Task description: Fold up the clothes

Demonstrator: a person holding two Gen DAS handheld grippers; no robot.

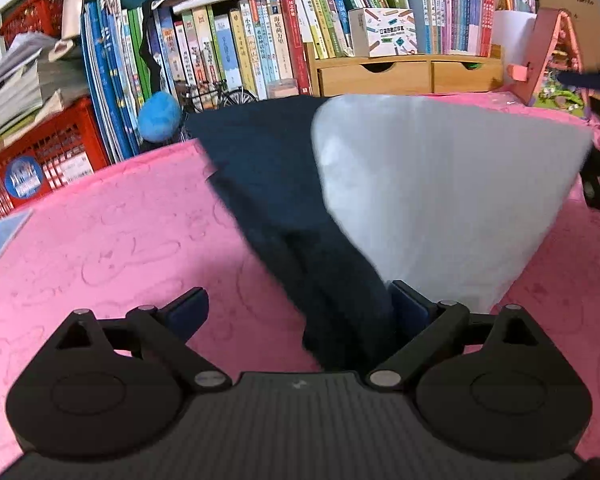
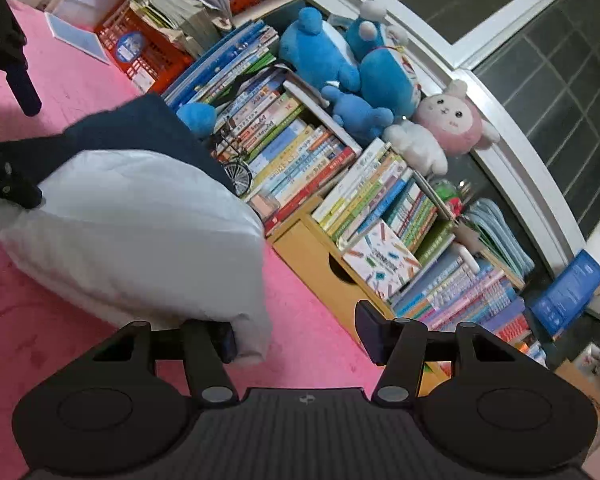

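A dark navy garment (image 1: 268, 184) lies on the pink cloth-covered surface (image 1: 112, 240), with a pale grey-white part (image 1: 440, 184) folded over its right side. My left gripper (image 1: 298, 312) is open wide. The navy cloth's near end runs between its fingers, close to the right fingertip (image 1: 408, 308), and neither pad presses on it. In the right wrist view the same white cloth (image 2: 140, 232) bulges up with the navy part (image 2: 132, 128) behind it. My right gripper (image 2: 300, 336) is open, and the white corner (image 2: 254, 340) rests against its left fingertip (image 2: 228, 340).
Rows of books (image 1: 236, 52) and a wooden drawer unit (image 1: 404, 74) line the far edge. With them are blue plush toys (image 2: 340, 64), a pink plush (image 2: 452, 120), a red crate (image 1: 40, 164), a model bicycle (image 1: 220, 96) and a pink toy house (image 1: 552, 52). The left gripper's body (image 2: 4, 40) shows at the left edge.
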